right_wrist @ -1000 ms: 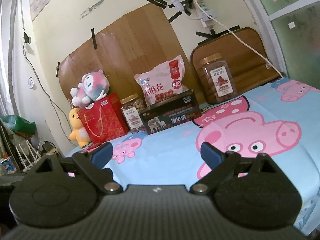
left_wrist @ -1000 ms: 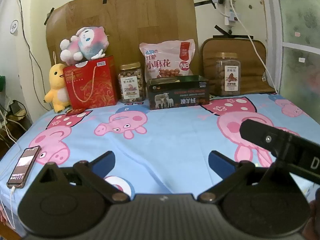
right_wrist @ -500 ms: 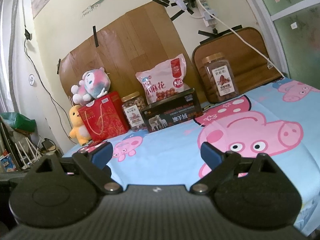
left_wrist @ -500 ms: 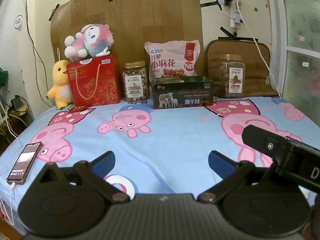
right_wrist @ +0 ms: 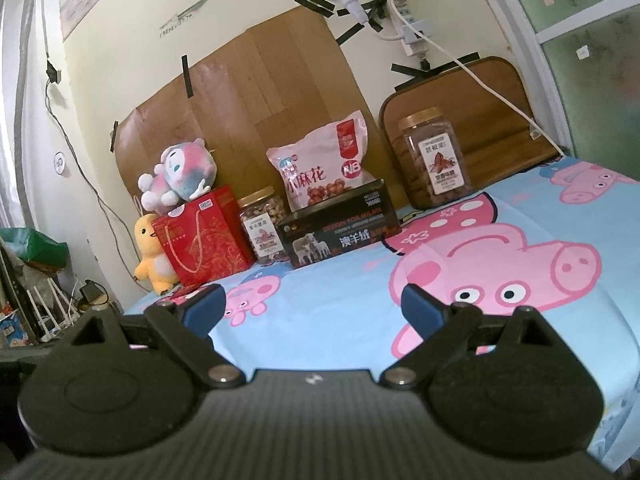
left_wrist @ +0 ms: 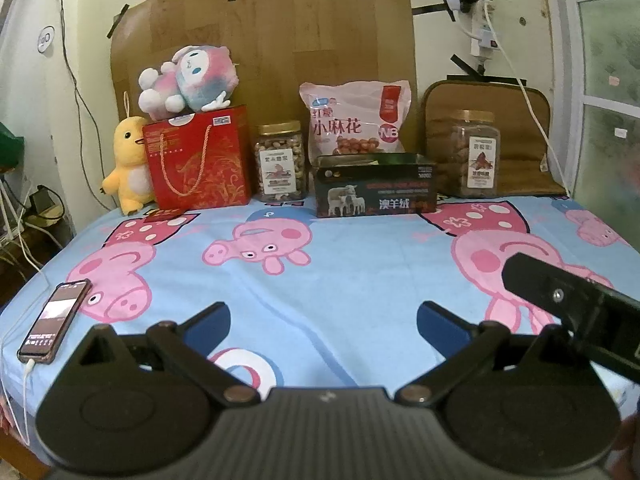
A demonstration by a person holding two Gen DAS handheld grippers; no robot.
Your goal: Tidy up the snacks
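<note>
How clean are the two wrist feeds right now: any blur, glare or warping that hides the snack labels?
Left wrist view: evenly lit, fisheye bends the edges; pink snack bag print is sharp, the small jar label too fine to read; the right edge by the window is smeared. Right wrist view: whole scene tilted, soft glare on the brown board, the tall jar label soft.

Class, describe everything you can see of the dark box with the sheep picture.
The dark box is a low, long rectangular carton, black with dark green edges, showing white sheep, white Chinese characters and reddish lettering on its front. It lies flat on the cartoon-pig sheet, in front of the pink snack bag, between two clear jars. Neither gripper touches it.
</note>
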